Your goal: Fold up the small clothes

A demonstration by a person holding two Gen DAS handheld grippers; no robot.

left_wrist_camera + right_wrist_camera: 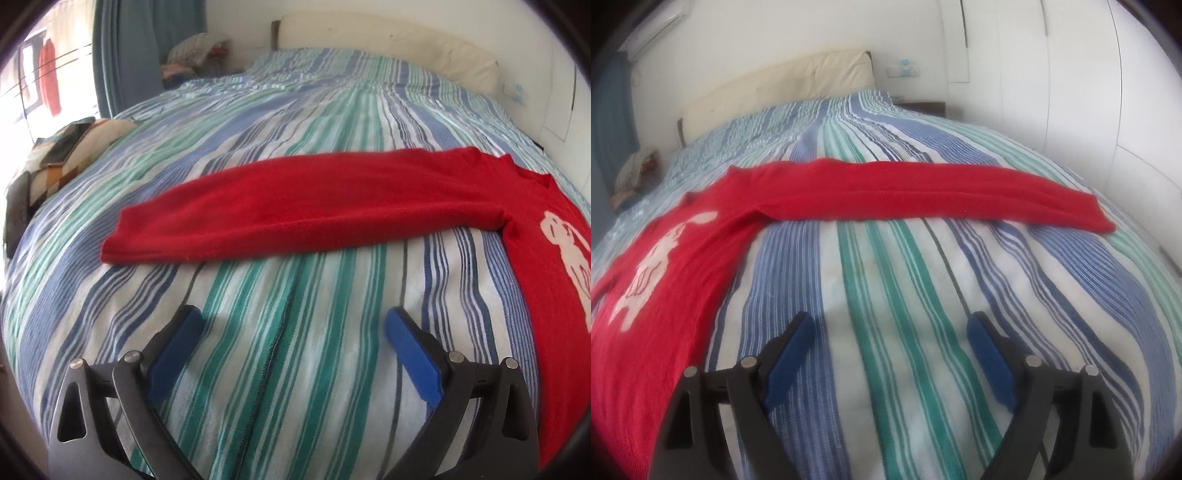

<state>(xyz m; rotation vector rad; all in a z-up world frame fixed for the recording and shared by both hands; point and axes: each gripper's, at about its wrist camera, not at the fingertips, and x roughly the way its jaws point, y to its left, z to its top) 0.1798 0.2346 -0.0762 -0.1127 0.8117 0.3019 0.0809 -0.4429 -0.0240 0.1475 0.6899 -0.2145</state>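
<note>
Left wrist view: the left tongs [293,321] stand released over the bed [280,369], nothing between them. Ahead of them lies the left sleeve [295,218] of a red sweater [554,258], its body off to their right. Right wrist view: the body sits left of the released right tongs [888,326], the right sleeve [923,199] stretched ahead. Soft, light knit, likely limp and stretchy; probably best pinched at each cuff.
</note>
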